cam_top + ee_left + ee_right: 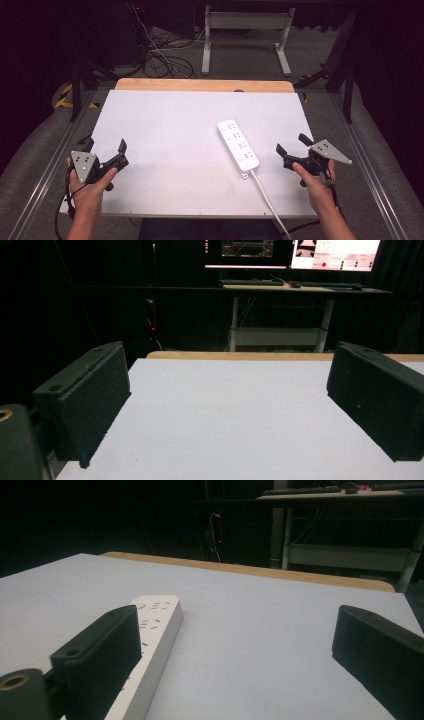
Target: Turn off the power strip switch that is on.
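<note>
A white table [165, 135] edged in wood holds a power strip [238, 145]; both grippers' fingers spread wide, empty, in a dark room.

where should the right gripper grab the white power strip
Probably across its narrow width near the cord end, which lies closest to the right gripper. The power strip lies flat, long and slim, so come from above with open jaws straddling its long sides.
</note>
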